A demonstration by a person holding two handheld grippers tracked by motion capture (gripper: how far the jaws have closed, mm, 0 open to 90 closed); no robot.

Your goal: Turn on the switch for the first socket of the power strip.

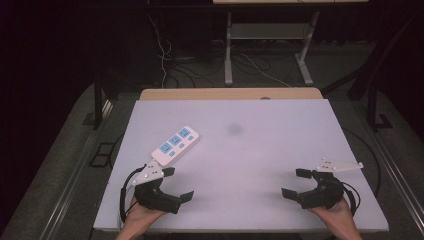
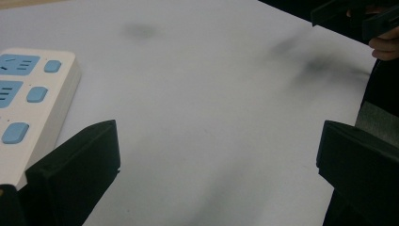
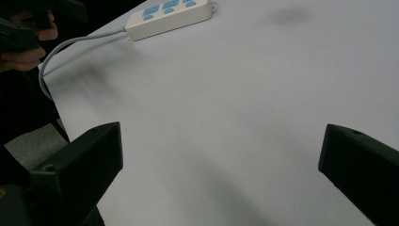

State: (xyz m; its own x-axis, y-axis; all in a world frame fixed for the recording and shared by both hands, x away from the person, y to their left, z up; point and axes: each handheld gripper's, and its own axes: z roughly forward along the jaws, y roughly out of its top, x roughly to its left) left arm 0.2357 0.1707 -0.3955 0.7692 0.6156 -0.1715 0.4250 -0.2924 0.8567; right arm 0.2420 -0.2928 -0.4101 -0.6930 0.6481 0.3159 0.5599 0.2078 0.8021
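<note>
A white power strip with blue sockets and blue buttons lies on the left half of the white table. In the left gripper view the power strip sits just beyond my left jaw. My left gripper stands open near the front left edge, a little short of the strip, with nothing between its jaws. At the front right my right gripper is open too, over bare table. In the right gripper view the power strip lies far off with its white cable running to the table edge.
A faint dark smudge marks the table's middle. A wooden strip borders the far edge. Beyond it stand a metal desk frame and loose cables on the dark floor.
</note>
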